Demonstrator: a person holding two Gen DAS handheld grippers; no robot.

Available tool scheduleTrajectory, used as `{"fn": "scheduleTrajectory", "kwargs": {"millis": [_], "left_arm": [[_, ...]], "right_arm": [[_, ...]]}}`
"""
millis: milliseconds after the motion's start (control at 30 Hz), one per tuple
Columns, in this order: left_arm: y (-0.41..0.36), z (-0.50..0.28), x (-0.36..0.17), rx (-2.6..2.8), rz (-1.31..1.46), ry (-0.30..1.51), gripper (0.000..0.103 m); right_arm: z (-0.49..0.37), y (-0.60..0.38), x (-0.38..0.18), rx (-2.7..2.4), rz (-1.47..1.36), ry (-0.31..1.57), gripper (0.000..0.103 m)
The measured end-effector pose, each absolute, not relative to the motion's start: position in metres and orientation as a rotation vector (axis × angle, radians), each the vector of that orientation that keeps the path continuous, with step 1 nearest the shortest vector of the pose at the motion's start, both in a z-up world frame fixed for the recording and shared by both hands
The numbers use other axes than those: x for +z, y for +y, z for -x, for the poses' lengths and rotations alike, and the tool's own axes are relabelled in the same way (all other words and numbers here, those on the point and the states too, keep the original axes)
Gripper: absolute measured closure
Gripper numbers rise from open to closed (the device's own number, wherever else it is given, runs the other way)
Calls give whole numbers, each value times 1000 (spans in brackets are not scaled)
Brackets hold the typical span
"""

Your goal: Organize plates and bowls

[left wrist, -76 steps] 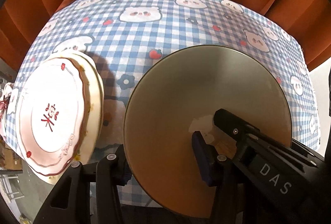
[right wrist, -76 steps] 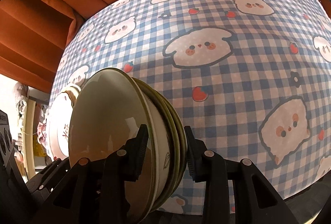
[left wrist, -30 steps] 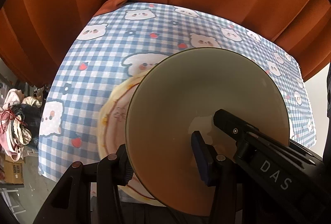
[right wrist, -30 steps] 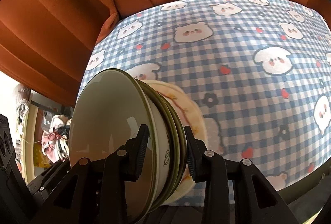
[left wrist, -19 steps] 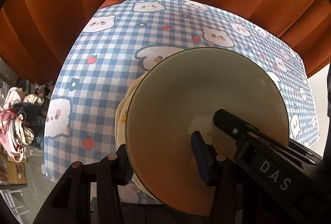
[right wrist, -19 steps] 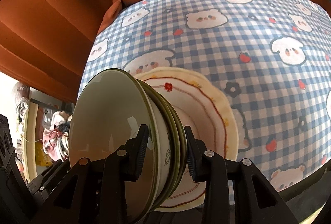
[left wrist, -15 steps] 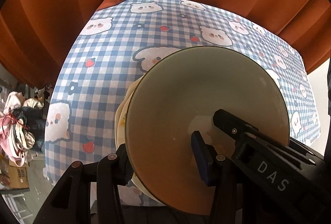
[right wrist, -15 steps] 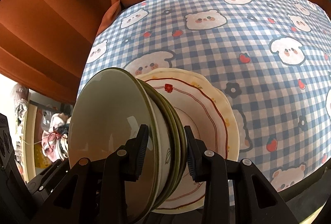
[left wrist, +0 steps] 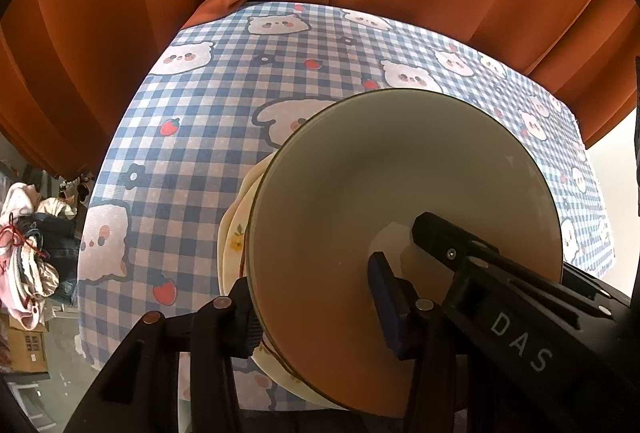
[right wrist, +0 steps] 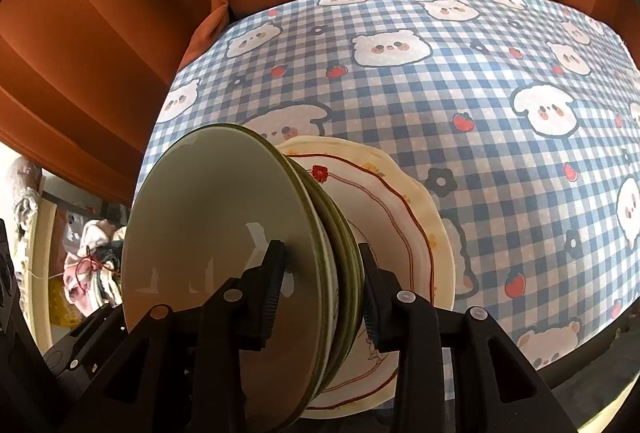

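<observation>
Bowls point(right wrist: 224, 233), nested and empty, are clamped by both grippers above plates point(right wrist: 404, 233).

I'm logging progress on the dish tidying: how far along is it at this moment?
Done: the plates lie stacked on the checked tablecloth. In hand: both the left gripper and the right gripper clamp the nested green bowls above the plates. Left: setting the bowls down and letting go.

Both wrist views steep down, close on stacked bowls point(left wrist: 360, 193) (shared) over tablecloth point(right wrist: 480, 113).
</observation>
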State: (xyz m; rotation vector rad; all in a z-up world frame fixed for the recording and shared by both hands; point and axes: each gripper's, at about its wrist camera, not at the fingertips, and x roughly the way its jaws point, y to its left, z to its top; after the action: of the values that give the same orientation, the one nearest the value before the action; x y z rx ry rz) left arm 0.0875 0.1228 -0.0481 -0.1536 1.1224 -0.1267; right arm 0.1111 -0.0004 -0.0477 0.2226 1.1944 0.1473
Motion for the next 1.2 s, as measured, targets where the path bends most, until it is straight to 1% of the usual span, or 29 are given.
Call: {"fn": "scheduleTrajectory", "kwargs": {"millis": [167,300,367,467,567,633,700,833,900,967,1133,1200], "left_arm": [[126,-87,-50,-126,182,1116,52],[130,-83,-50,-98,211,1118,44],[131,-79,-47,-77,214,1102,42],[131,-71,-39,-43,216,1069,40],[126,-61,-28,-3,204,1008,35],[119,-53,-16,35,166,937,33],[113,-47,-8,59,135,886,28],[93,-27,10,103,66,791,21],[86,-18,14,106,62,761,18],[77,-9,16,106,66,736,17],[50,11,15,102,66,687,13],[40,21,13,97,71,672,9]], "right_arm": [[-110,5,-44,131,-160,1183,62],[-108,5,-41,141,-136,1178,60],[-106,4,-38,147,-134,1171,50],[-105,2,-33,177,-133,1155,43],[-101,-1,-25,214,-128,1119,40],[-98,-5,-17,232,-124,1084,39],[-93,-11,-10,251,-123,1045,38],[-76,-30,6,280,-129,969,36],[-67,-42,12,283,-132,940,33],[-55,-58,16,283,-137,907,27],[-28,-94,17,289,-120,844,23],[-19,-108,15,277,-113,819,21]]}}
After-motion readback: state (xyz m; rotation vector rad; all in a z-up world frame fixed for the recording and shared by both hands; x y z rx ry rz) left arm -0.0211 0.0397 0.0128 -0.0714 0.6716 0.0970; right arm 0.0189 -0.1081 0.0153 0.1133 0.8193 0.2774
